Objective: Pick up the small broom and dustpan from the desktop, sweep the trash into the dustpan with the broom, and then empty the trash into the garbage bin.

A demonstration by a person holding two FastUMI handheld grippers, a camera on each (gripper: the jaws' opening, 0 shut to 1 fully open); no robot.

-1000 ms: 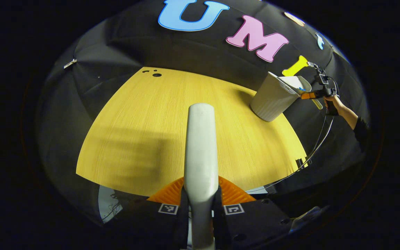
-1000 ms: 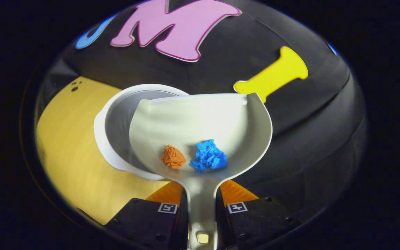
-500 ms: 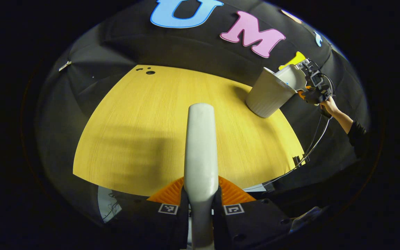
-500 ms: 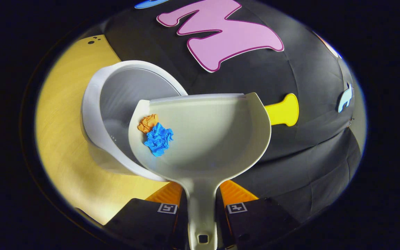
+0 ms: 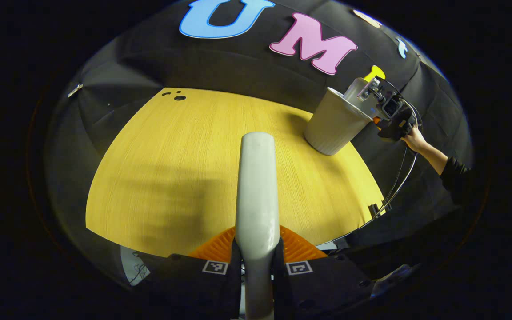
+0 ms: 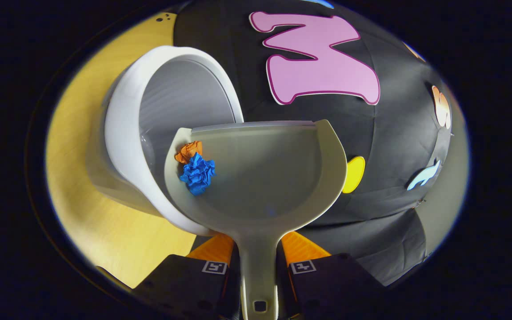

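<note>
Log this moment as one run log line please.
phase: emptying | right gripper: dustpan tilted over bin | paper balls still inside | left gripper: broom handle

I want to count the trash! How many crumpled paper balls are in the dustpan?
2: the orange ball sits against the dustpan wall, the blue ball touching just below it. None seems hidden.

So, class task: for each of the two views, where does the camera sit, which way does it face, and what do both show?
Left gripper view: rides the left tongs, shut on the broom handle, facing across the table; a hand shows far off.
Right gripper view: rides the right tongs, shut on the dustpan, tilted over the bin.
Shared: bin, table, dustpan.
</note>
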